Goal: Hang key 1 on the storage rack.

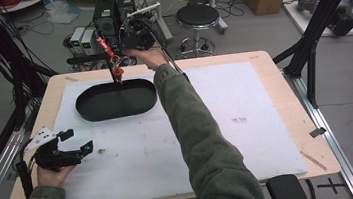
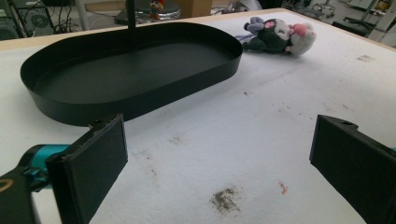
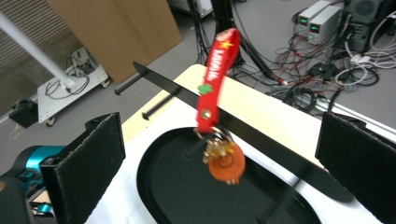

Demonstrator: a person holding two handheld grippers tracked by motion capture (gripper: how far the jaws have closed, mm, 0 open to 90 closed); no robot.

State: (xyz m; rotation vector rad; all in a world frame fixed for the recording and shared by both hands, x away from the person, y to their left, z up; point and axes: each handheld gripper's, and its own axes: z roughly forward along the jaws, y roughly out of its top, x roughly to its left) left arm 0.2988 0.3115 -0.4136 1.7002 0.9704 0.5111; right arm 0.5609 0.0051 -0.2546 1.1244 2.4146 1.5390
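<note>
A keychain with a red strap and an orange charm is in the air over the far rim of a black oval tray, blurred, with nothing gripping it. The strap crosses a black flat bar spanning the tray; I cannot tell whether it hangs on the bar. My right gripper stands open, its jaws wide on either side of the keychain and apart from it. In the high view the right gripper reaches past the tray. My left gripper rests open and empty at the near left.
A small plush toy lies on the white mat right of the tray. A thin black post rises at the tray's far edge. Beyond the table stand a stool and electronics boxes; black frame struts flank the right.
</note>
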